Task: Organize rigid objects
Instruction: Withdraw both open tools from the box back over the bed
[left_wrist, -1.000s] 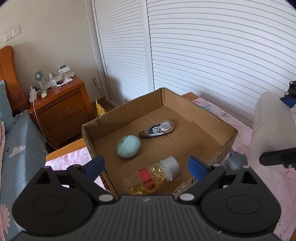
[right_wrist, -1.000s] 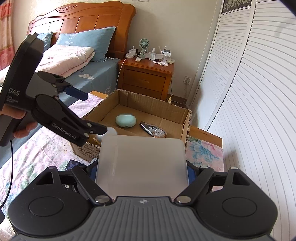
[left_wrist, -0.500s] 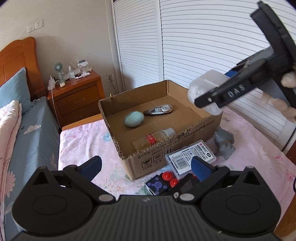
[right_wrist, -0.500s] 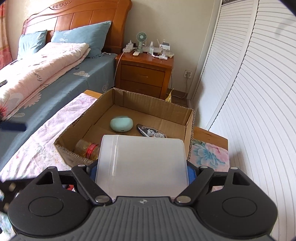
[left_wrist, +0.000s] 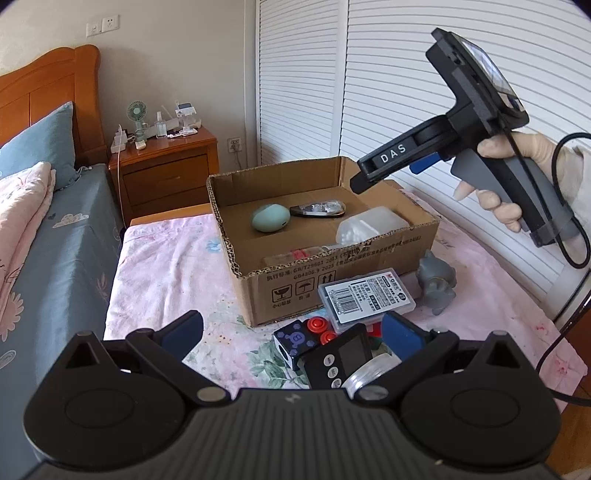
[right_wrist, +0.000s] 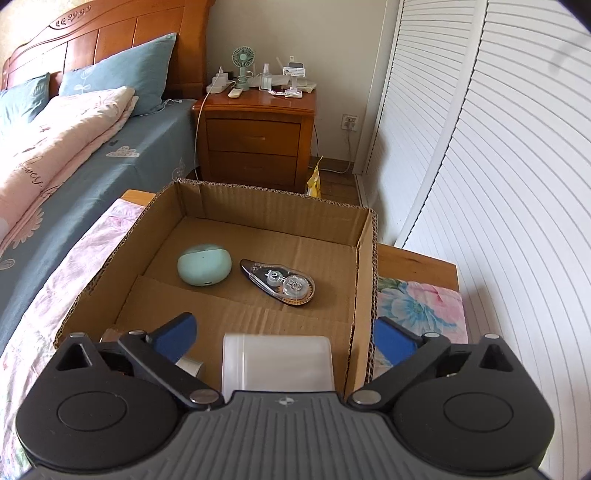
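Observation:
A cardboard box (left_wrist: 332, 280) (right_wrist: 364, 266) stands on the flowered cloth. In it lie a mint green oval case (left_wrist: 269, 218) (right_wrist: 204, 264), a correction tape dispenser (left_wrist: 318, 209) (right_wrist: 279, 283), a frosted white plastic container (left_wrist: 371, 229) (right_wrist: 277, 361) and a bottle, mostly hidden. My right gripper (right_wrist: 283, 338) (left_wrist: 360, 184) is open above the box's near right corner, with the white container lying below it. My left gripper (left_wrist: 291, 334) is open and empty, low over the loose items in front of the box.
In front of the box lie a clear labelled case (left_wrist: 365, 298), a black cube (left_wrist: 295, 341), red buttons (left_wrist: 318, 326), a black timer (left_wrist: 341, 362) and a grey figurine (left_wrist: 436, 282). A bed (right_wrist: 74, 147) is at left, a nightstand (right_wrist: 255, 136) behind, slatted doors (right_wrist: 498, 166) at right.
My right gripper opened and let the white container drop into the box. My left gripper pulled back from the box and lowered toward the items in front of it.

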